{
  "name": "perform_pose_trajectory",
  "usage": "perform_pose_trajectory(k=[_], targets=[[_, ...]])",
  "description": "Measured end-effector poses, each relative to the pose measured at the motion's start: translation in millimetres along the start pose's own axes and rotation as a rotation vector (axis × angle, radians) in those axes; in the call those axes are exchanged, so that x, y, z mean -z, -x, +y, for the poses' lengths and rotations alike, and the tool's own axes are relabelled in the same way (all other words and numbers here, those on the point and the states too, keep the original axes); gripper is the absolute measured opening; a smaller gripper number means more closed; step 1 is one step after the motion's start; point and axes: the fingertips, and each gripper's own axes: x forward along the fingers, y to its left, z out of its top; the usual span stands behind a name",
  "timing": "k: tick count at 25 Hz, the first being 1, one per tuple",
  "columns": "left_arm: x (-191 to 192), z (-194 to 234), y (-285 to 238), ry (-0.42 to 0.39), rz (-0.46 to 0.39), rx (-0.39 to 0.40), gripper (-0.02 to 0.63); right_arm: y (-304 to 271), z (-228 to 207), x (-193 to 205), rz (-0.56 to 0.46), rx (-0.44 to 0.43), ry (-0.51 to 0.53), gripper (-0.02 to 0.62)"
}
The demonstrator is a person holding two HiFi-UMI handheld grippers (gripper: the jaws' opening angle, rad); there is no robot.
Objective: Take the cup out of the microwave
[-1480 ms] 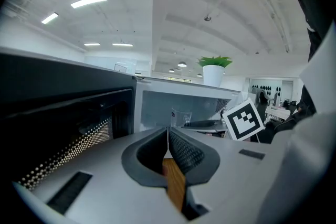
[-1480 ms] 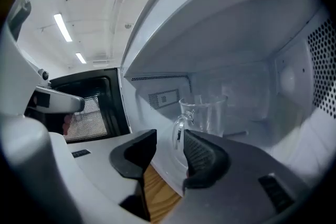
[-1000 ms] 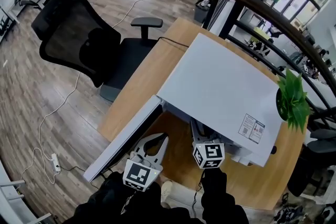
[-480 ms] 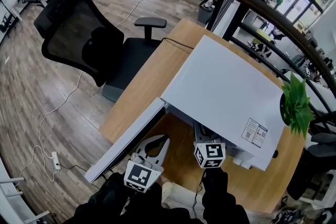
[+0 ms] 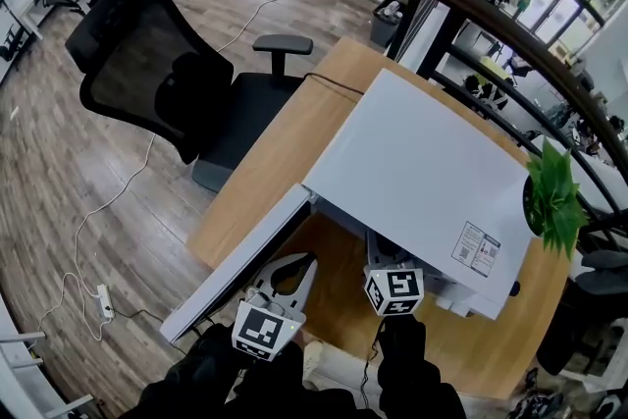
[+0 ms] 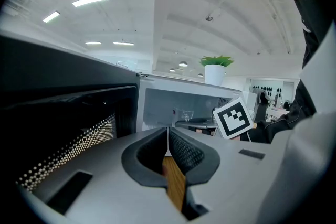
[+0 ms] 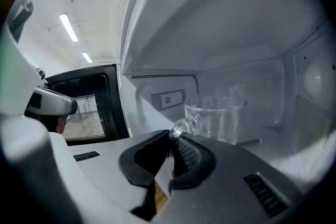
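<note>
A clear glass cup (image 7: 216, 117) stands inside the white microwave (image 5: 422, 167), whose door (image 5: 235, 262) hangs open to the left. My right gripper (image 7: 171, 135) reaches into the cavity. Its jaws have just been closing and now pinch the cup's handle (image 7: 179, 126). From the head view only its marker cube (image 5: 394, 290) shows, the jaws being hidden under the microwave's top. My left gripper (image 6: 167, 135) (image 5: 297, 270) hovers outside, just in front of the open door, shut with nothing between its pads. The cup (image 6: 184, 114) also shows faintly in the left gripper view.
The microwave sits on a wooden desk (image 5: 265, 162). A potted green plant (image 5: 552, 196) stands at its right end. A black office chair (image 5: 167, 78) is on the floor to the left, with a white cable (image 5: 108, 206) trailing across the boards.
Both grippers keep their places in the head view; only the view itself has shifted slightly. The right jaws are hidden there.
</note>
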Motion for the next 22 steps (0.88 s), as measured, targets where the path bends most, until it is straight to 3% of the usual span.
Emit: perform_pose_trajectory(k=[13,18,22], targets=[[-13,-8,23,-0.010,-0.034,-0.007,0.028,25,20,-14,-0.028,-0.010,-0.004,0.018],[-20,-14,33,-0.023,-0.102,-0.010,0.028,42,30,-16,-0.034,-0.011,-0.002,0.018],[-23,-19,46,-0.026,-0.083,-0.013,0.028,57,38,-18,-0.042,-0.006,-0.011,0.018]])
